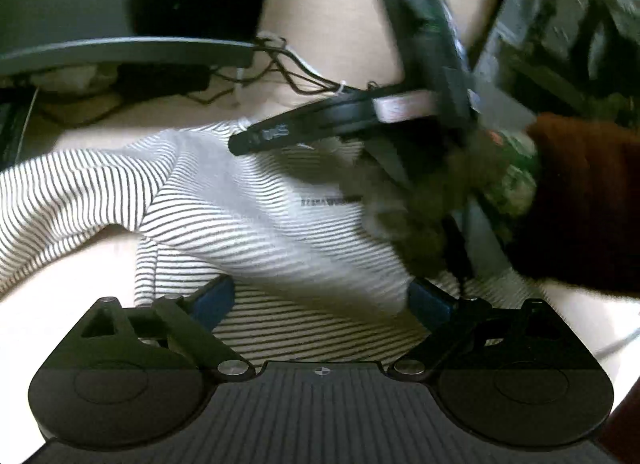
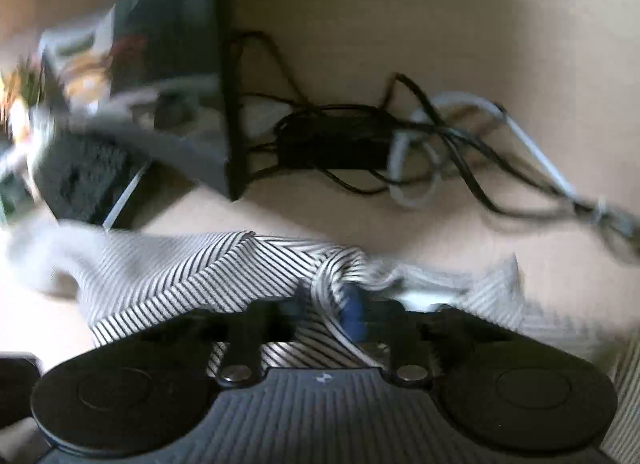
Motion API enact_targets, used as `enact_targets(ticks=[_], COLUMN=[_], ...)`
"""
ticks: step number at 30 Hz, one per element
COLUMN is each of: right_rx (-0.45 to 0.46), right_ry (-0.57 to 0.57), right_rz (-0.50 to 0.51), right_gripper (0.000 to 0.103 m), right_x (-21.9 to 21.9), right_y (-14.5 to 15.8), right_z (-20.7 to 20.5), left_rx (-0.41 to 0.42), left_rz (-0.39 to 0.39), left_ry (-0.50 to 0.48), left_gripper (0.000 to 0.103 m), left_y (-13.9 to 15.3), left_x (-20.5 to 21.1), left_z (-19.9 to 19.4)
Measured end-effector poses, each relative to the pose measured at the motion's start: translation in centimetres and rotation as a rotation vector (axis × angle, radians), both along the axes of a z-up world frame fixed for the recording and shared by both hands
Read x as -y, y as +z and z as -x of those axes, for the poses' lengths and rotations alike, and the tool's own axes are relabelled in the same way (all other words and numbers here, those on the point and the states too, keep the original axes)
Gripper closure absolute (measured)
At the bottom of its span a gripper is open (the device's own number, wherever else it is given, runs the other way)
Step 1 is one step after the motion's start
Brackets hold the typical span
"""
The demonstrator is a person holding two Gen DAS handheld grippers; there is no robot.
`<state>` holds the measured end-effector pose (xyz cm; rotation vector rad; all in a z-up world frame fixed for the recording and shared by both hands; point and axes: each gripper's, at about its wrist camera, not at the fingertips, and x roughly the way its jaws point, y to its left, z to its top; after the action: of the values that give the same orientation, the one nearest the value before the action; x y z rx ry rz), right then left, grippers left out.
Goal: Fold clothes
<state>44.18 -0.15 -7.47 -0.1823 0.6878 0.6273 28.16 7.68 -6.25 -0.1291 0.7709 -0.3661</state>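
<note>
A: What does the left wrist view show?
B: The left gripper has its jaws spread wide at the bottom of the frame, gripping nothing. A striped shirt lies on the pale worktop, filling the centre, its hem between the blue fingertips.

A: And the right wrist view?
B: The right gripper has its jaws pinched shut on a bunched fold of the striped shirt, low centre. Tangled cables lie behind.

Two close downward wrist views, shirt shared
</note>
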Motion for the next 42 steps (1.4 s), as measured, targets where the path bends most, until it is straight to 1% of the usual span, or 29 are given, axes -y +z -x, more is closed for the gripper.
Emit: enact_targets(ticks=[3, 4, 7, 10, 11, 13, 14, 15, 16, 17, 18, 19, 20, 21, 22, 23, 24, 25, 26, 28, 29, 31, 33, 35, 37, 42], right_rx=[0.123, 0.139, 0.139, 0.138, 0.138, 0.141, 0.132, 0.114, 0.098, 0.083, 0.073, 0.073, 0.074, 0.074, 0.069, 0.059, 0.053, 0.065, 0.093, 0.185, 0.230, 0.306, 0.327, 0.320, 0.319, 0.305], right_ry=[-0.031, -0.036, -0.027, -0.005, -0.015, -0.060, -0.086, -0.113, -0.143, -0.180, -0.222, -0.270, -0.313, -0.351, -0.386, -0.421, -0.447, -0.452, -0.459, -0.508, -0.537, -0.601, -0.634, -0.653, -0.647, -0.625], right_rz=[0.077, 0.101, 0.128, 0.101, 0.085, 0.062, 0.059, 0.062, 0.082, 0.129, 0.189, 0.263, 0.315, 0.326, 0.302, 0.266, 0.202, 0.142, 0.137, 0.216, 0.276, 0.453, 0.568, 0.626, 0.650, 0.711], right_gripper=[0.092, 0.092, 0.091, 0.088, 0.082, 0.075, 0.073, 0.073, 0.073, 0.073, 0.073, 0.075, 0.076, 0.070, 0.063, 0.064, 0.064, 0.064, 0.063, 0.064, 0.064, 0.066, 0.069, 0.069, 0.069, 0.069], right_x=[-0.9, -1.1, -1.4, -0.3, 0.6, 2.9, 4.2, 5.3, 6.4, 7.3, 8.3, 9.2, 10.1, 11.1, 11.8, 12.4, 12.7, 12.8, 12.8, 12.9, 13.0, 13.6, 14.6, 15.5, 15.8, 15.9], right_y=[0.0, -0.1, -0.3, 1.1, 1.8, 3.5, 4.1, 4.5, 4.5, 4.0, 3.3, 2.3, 1.5, 1.0, 1.2, 1.8, 3.0, 4.3, 5.3, 6.9, 7.4, 7.2, 6.6, 6.2, 6.0, 4.3], right_z=[-1.1, -1.5, -2.0, -0.1, 0.9, 3.4, 4.5, 5.6, 6.6, 7.2, 7.6, 7.5, 7.1, 6.8, 6.7, 6.8, 7.4, 8.6, 9.8, 12.8, 14.0, 15.4, 15.4, 14.8, 14.3, 11.8], left_rx=[0.020, 0.027, 0.041, 0.043, 0.043, 0.040, 0.038, 0.037, 0.035, 0.034, 0.035, 0.036, 0.037, 0.039, 0.038, 0.036, 0.036, 0.035, 0.034, 0.033, 0.031, 0.023, 0.004, -0.024, -0.060, -0.077], left_rz=[-0.049, -0.067, -0.101, -0.102, -0.102, -0.091, -0.081, -0.070, -0.063, -0.056, -0.056, -0.059, -0.059, -0.060, -0.060, -0.063, -0.067, -0.069, -0.072, -0.071, -0.069, -0.060, -0.035, 0.013, 0.067, 0.127], left_ry=[-0.011, -0.015, -0.035, -0.054, -0.059, -0.060, -0.061, -0.063, -0.063, -0.061, -0.063, -0.066, -0.070, -0.073, -0.075, -0.081, -0.085, -0.085, -0.085, -0.083, -0.077, -0.065, -0.049, -0.020, 0.000, 0.078], left_gripper=[0.005, 0.005, 0.005, 0.004, 0.004, 0.003, 0.002, 0.002, 0.002, 0.001, 0.001, 0.001, 0.001, 0.001, 0.001, 0.000, 0.000, 0.000, 0.000, 0.000, 0.000, 0.000, 0.000, 0.000, 0.000, 0.000], left_y=[-0.3, -0.4, -0.5, -0.6, -0.7, -0.8, -0.8, -0.8, -0.9, -0.9, -0.9, -0.9, -0.9, -0.9, -0.9, -0.9, -0.9, -0.9, -0.9, -0.8, -0.8, -0.8, -0.6, -0.3, 0.0, 1.1], left_x=[0.3, 0.2, 0.1, -0.6, -0.9, -1.5, -1.8, -2.1, -2.3, -2.4, -2.5, -2.5, -2.5, -2.6, -2.5, -2.5, -2.4, -2.4, -2.3, -2.3, -2.4, -2.4, -2.6, -3.1, -3.8, -5.8], left_z=[0.7, 1.0, 2.2, 3.1, 3.2, 3.7, 3.8, 4.0, 4.0, 4.1, 4.2, 4.3, 4.4, 4.5, 4.4, 4.3, 4.3, 4.4, 4.4, 4.6, 4.7, 4.5, 4.1, 3.6, 3.3, 3.4])
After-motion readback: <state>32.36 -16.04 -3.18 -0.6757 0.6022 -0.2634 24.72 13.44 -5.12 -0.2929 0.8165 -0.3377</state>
